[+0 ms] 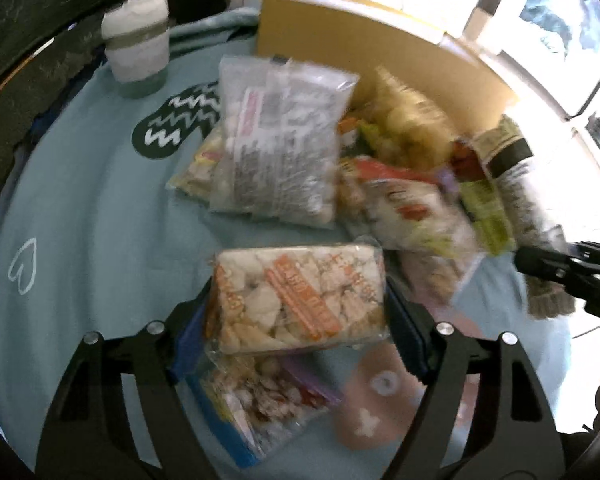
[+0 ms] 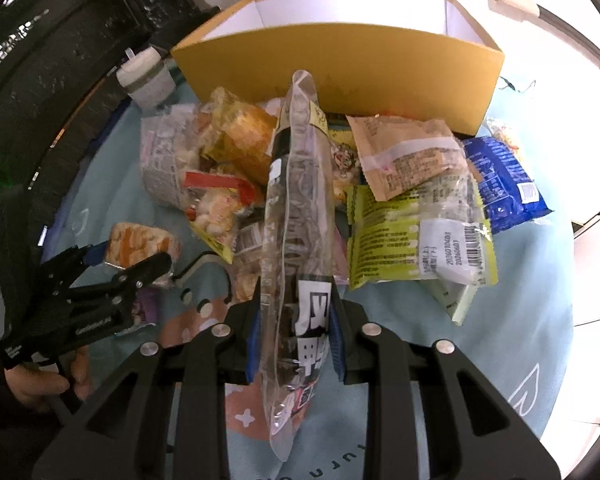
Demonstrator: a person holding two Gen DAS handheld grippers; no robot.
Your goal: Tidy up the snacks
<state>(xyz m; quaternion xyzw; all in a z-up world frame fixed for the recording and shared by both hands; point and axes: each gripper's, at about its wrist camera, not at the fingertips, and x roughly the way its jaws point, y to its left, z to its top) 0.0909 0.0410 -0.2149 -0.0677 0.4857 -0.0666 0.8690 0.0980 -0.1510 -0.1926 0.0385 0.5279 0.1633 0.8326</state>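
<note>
My left gripper (image 1: 298,312) is shut on an orange-and-white snack pack (image 1: 296,296), held above the light blue cloth (image 1: 92,240); this pack also shows in the right wrist view (image 2: 140,242) between the left gripper's fingers (image 2: 156,266). My right gripper (image 2: 296,344) is shut on a long clear bag with black print (image 2: 296,216), held edge-up over the snack pile. The right gripper's finger (image 1: 572,272) shows at the right edge of the left wrist view. An open yellow cardboard box (image 2: 340,64) stands behind the pile.
A pile of snack bags lies on the cloth: a clear white-printed bag (image 1: 280,140), a green packet (image 2: 412,232), a blue bag (image 2: 504,180), a tan packet (image 2: 404,152). A white lidded cup (image 1: 138,52) stands at the back left. Another packet (image 1: 260,396) lies under the left gripper.
</note>
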